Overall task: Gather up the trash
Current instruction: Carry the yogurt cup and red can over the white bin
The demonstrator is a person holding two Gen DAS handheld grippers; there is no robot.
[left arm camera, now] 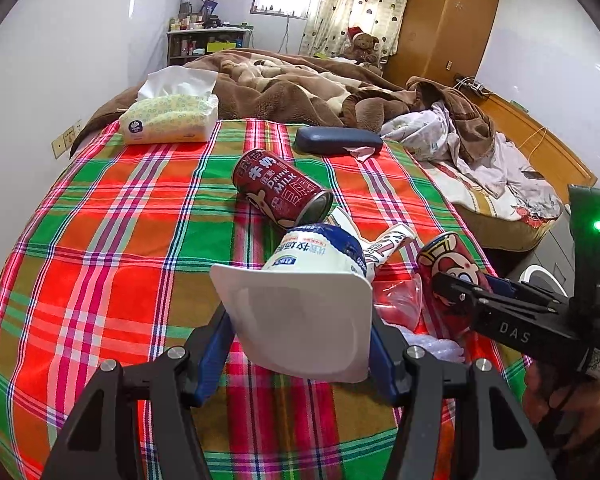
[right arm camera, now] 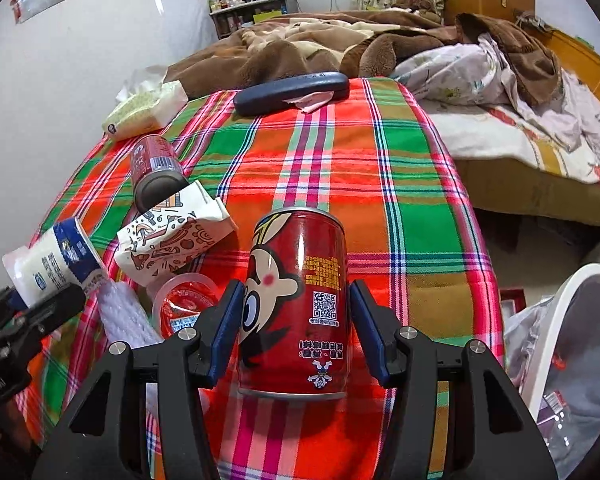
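My left gripper (left arm camera: 300,344) is shut on a white yogurt cup (left arm camera: 304,304) with a blue band and holds it above the plaid cloth; the cup also shows in the right wrist view (right arm camera: 56,264). My right gripper (right arm camera: 296,324) is shut on a red cartoon can (right arm camera: 296,300), lifted off the cloth; the can also shows in the left wrist view (left arm camera: 446,276). A dark red milk can (left arm camera: 280,188) lies on its side on the cloth. A patterned paper bag (right arm camera: 172,236), a clear jelly cup (right arm camera: 184,300) and white bubble wrap (right arm camera: 124,316) lie nearby.
A tissue pack (left arm camera: 172,120) and a dark blue glasses case (left arm camera: 338,141) lie at the far end of the plaid cloth (right arm camera: 360,184). Rumpled brown blankets (left arm camera: 284,88) lie beyond. A white bin (right arm camera: 572,344) lined with a bag stands on the floor at the right.
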